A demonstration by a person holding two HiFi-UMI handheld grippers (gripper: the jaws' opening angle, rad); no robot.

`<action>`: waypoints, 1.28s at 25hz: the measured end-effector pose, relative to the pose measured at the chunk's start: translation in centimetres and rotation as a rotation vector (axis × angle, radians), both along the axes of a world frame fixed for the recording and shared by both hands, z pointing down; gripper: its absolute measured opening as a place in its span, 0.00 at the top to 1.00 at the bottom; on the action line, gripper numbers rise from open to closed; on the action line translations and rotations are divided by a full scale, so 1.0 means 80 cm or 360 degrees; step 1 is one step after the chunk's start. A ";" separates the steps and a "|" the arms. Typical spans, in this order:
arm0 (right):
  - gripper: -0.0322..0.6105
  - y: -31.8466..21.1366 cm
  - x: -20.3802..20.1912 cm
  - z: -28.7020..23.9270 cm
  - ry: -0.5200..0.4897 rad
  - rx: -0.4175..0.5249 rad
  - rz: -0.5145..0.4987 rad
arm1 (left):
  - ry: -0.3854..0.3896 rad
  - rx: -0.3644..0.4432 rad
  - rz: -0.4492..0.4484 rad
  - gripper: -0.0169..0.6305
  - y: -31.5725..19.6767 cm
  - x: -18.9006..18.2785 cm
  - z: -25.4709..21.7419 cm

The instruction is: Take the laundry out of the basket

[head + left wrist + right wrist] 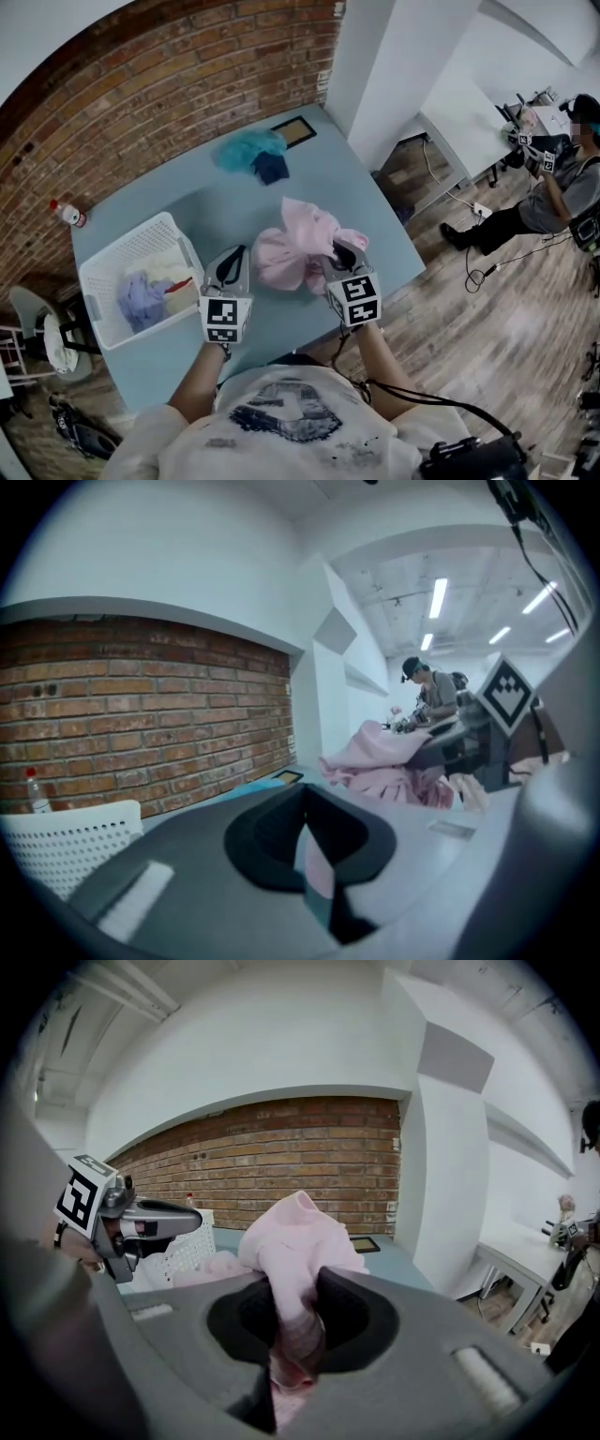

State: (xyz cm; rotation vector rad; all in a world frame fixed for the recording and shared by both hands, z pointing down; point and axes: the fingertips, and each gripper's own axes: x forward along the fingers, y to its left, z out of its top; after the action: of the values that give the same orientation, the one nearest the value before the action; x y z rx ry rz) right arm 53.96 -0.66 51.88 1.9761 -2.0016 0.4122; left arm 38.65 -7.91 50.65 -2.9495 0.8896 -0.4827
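A pink garment lies bunched on the light blue table, in front of me. My right gripper is shut on its near right edge, and pink cloth fills the space between the jaws. My left gripper is at the garment's left edge. Its jaws stand nearly together with a thin pink strip pinched between them. The white laundry basket stands to the left on the table, with lavender cloth and other pieces inside.
A teal cloth and a dark blue cloth lie at the table's far side beside a flat framed panel. A small bottle stands at the far left corner by the brick wall. A person sits at the right.
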 end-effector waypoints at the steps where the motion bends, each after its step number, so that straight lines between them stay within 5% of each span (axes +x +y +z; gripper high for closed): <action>1: 0.85 -0.001 0.000 0.012 -0.0012 -0.0014 0.0002 | 0.0015 -0.0023 -0.0009 0.99 -0.001 0.000 0.005; 20: 0.82 -0.043 -0.029 0.136 0.0126 -0.0188 -0.0029 | -0.0068 -0.0080 -0.0033 0.99 0.001 -0.011 0.043; 32: 0.64 -0.030 -0.030 0.125 0.0044 -0.0218 -0.0055 | -0.0076 -0.0078 -0.0019 0.99 0.015 -0.012 0.042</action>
State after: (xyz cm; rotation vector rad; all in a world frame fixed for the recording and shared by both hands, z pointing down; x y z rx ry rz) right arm 51.57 -3.05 61.84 1.8525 -1.9333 0.4971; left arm 37.66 -6.70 53.98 -2.9641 0.9040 -0.5813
